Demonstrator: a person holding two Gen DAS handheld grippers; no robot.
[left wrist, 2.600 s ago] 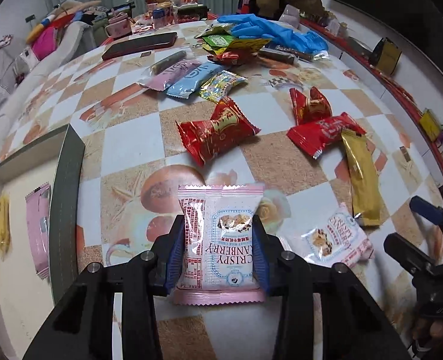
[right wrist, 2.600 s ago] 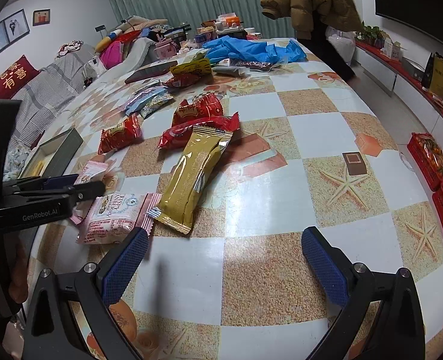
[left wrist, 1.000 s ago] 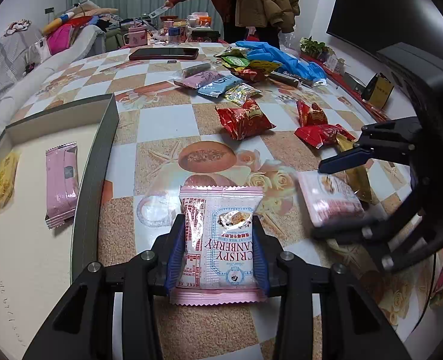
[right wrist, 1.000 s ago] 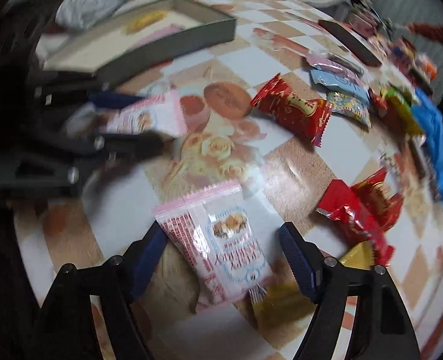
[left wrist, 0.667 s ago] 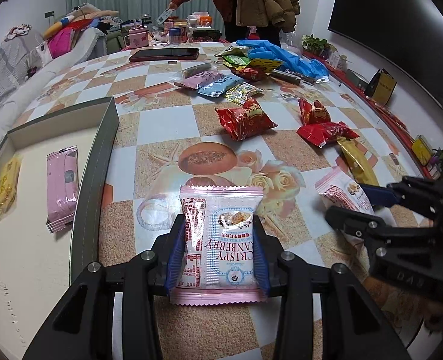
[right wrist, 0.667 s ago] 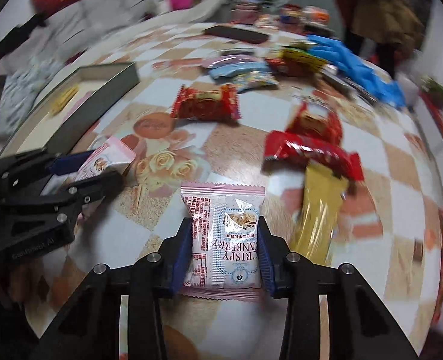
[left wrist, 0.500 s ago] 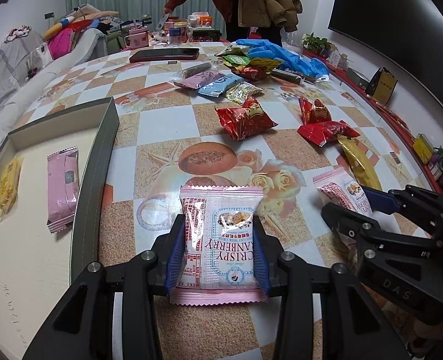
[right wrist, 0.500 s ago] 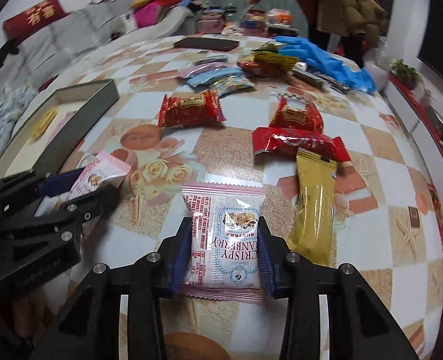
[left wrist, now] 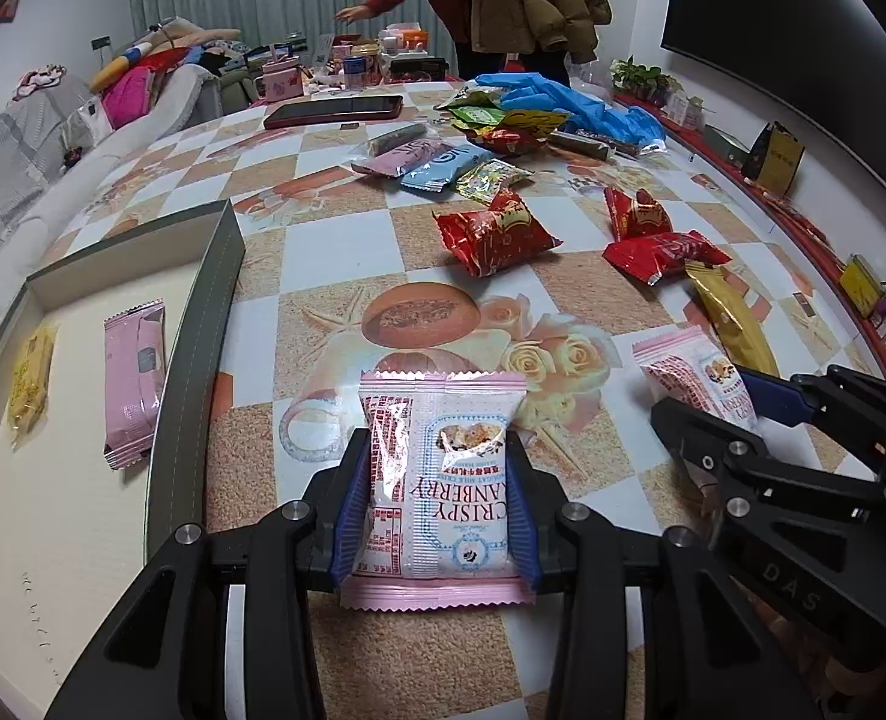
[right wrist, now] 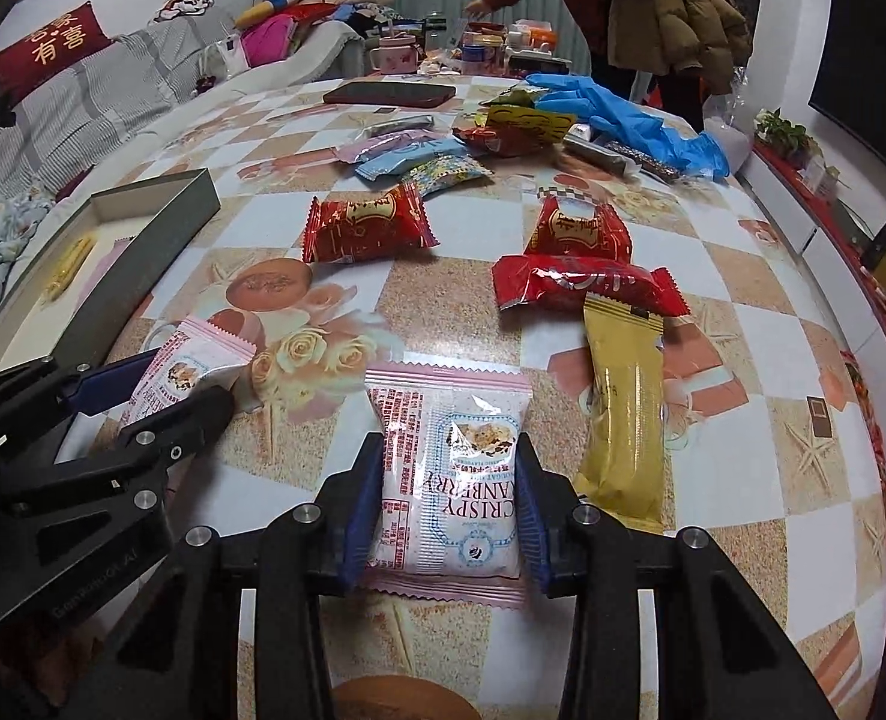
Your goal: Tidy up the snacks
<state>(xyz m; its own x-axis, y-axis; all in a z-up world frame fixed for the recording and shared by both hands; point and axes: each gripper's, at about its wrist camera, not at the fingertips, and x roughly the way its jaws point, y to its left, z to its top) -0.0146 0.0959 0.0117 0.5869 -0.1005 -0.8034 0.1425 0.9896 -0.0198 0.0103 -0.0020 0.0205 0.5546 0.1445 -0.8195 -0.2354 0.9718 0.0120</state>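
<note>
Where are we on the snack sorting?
Done: a yellow packet and a pink packet lie in the box. In hand: each gripper, left and right, clamps a cranberry crisp packet. Left: red packets, gold bar, far pile.

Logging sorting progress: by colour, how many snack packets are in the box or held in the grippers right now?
Pink-and-white cranberry packets, held: 2
Plain pink packet, in the box: 1
Yellow packet, in the box: 1
Total: 4

pink cranberry packets, checkered tablecloth
</note>
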